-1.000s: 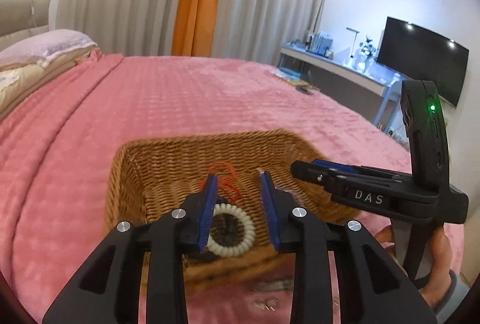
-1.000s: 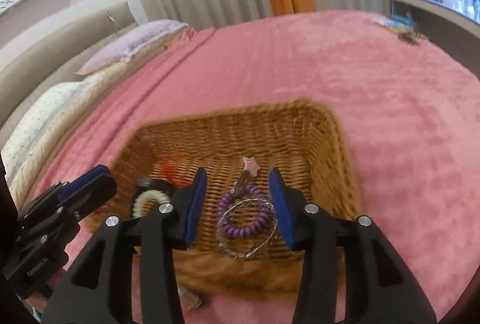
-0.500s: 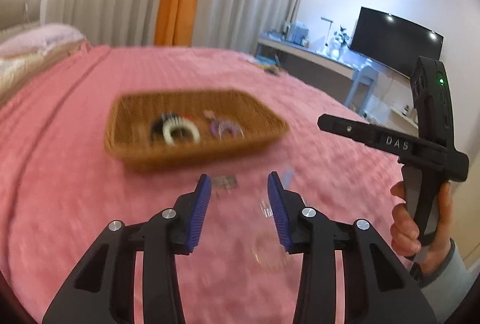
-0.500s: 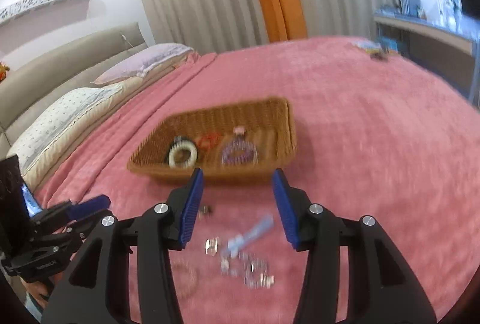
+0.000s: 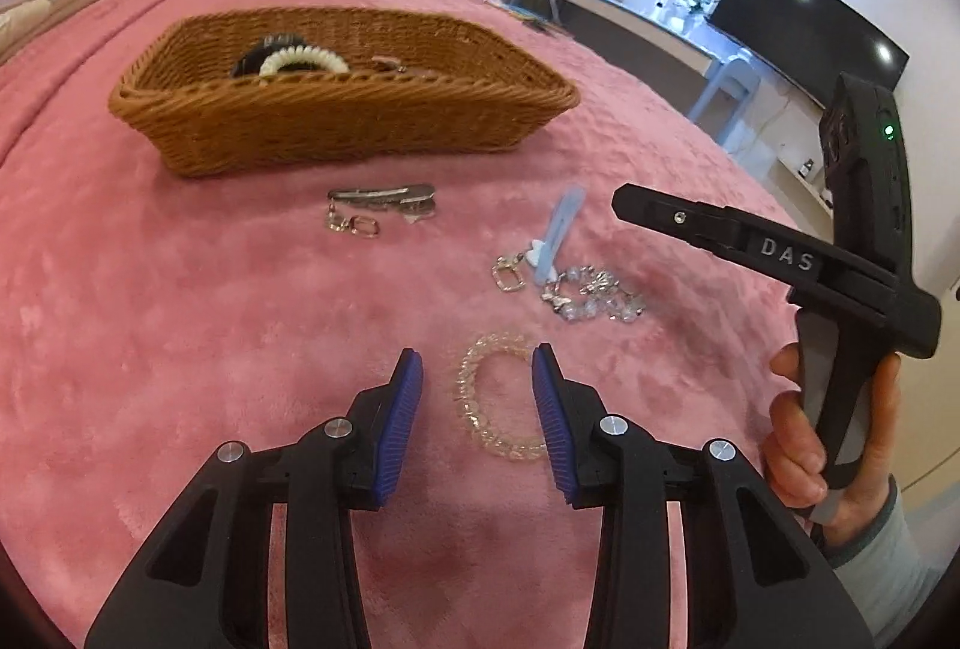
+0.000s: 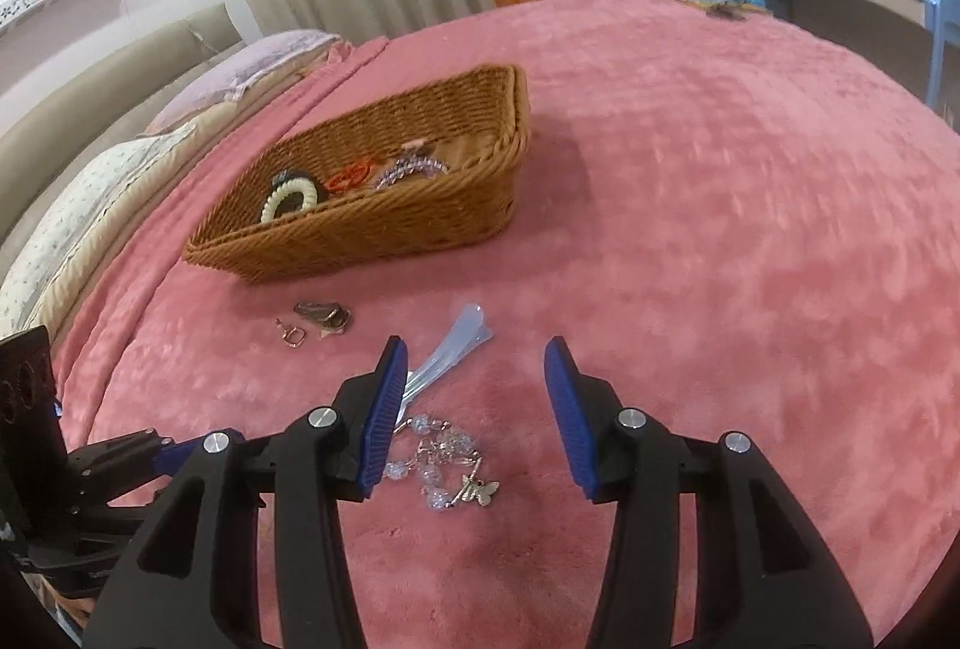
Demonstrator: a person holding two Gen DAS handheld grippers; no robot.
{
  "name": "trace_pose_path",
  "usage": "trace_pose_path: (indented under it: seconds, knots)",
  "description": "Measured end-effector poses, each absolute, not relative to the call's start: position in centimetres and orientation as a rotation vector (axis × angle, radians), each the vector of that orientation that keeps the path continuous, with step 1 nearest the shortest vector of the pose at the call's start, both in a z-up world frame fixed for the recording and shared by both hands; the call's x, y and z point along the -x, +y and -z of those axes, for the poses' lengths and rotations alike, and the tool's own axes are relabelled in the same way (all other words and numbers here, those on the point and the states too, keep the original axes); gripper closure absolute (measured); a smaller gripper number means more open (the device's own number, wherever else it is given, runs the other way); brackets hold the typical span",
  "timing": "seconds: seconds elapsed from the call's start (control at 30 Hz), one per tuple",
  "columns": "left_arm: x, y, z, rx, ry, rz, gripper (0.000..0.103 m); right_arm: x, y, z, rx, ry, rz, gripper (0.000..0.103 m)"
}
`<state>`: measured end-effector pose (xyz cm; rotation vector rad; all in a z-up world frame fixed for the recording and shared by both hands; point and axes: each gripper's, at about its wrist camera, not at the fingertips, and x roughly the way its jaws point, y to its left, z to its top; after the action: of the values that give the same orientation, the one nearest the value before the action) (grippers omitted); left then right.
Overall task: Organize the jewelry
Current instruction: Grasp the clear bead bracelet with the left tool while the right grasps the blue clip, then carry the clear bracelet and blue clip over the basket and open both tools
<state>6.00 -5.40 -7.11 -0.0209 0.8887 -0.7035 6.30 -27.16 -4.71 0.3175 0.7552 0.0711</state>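
Both of my grippers have pulled back from the basket, left gripper spread wide around the clear bead bracelet on the blanket, right gripper likewise released.

In the left wrist view the left tool stands apart-fingered over bare pink bed, only the clear bead bracelet lying between its 2 pads. Lower left lies unobstructed; upper centre is blocked by the wicker basket, the right edge by the right tool.
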Motion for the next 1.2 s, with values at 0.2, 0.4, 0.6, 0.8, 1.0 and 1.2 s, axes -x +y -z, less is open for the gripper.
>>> trace_pose_path:
  seconds: [0.2,0.4,0.6,0.8,1.0,1.2]
  knots:
    - [-6.6,-5.7,7.9,0.017,0.926,0.678,0.094,-8.7,-26.1,6.1,-0.429,0.876,-0.157,0.06]
    - [-6.6,-4.2,7.4,0.102,0.906,0.699,0.096,-10.9,-25.0,6.4,-0.413,0.921,-0.046,0.072]
    - [-6.3,-1.8,6.3,0.068,0.884,0.612,0.096,-11.7,-22.6,6.2,-0.321,0.911,-0.025,0.083]
    - [-6.8,-1.0,6.7,0.05,0.914,0.591,0.095,-11.5,-21.6,6.7,-0.23,0.889,-0.003,0.088]
    - [-6.8,-1.2,7.0,0.022,0.931,0.589,0.088,-10.3,-22.6,6.9,-0.278,0.833,-0.043,0.093]
    - [-5.8,-2.7,7.2,-0.081,0.887,0.538,0.095,-9.4,-22.5,6.1,-0.274,0.769,-0.043,0.093]
